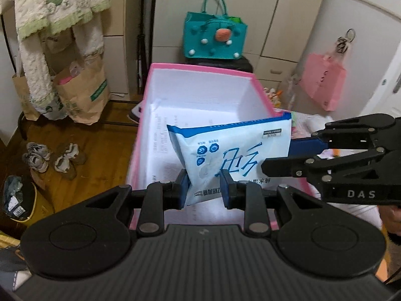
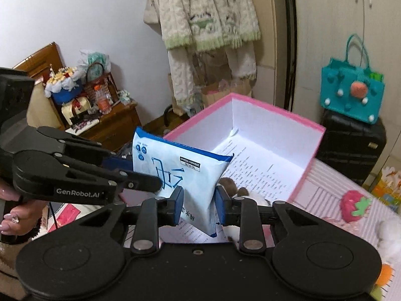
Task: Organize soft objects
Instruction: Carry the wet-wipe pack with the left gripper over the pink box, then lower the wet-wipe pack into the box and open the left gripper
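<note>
A white and blue pack of wet wipes (image 1: 233, 150) hangs over the open pink box (image 1: 200, 67), held by both grippers. My left gripper (image 1: 204, 189) is shut on the pack's lower edge. My right gripper (image 1: 288, 155) comes in from the right and pinches its right side. In the right wrist view the same pack (image 2: 175, 160) sits squeezed between my right gripper's (image 2: 199, 204) blue pads, with my left gripper (image 2: 137, 173) clamped on its left edge. The box (image 2: 275, 105) is white inside, with printed paper on its bottom and a brown plush (image 2: 230, 185) near its front.
The box stands on pink striped bedding (image 2: 325, 183) with a strawberry plush (image 2: 353, 205) beside it. A teal felt bag (image 1: 215, 35) sits on a black suitcase (image 2: 351, 145) behind. Shoes (image 1: 50, 160) and paper bags (image 1: 82, 92) are on the wooden floor at left.
</note>
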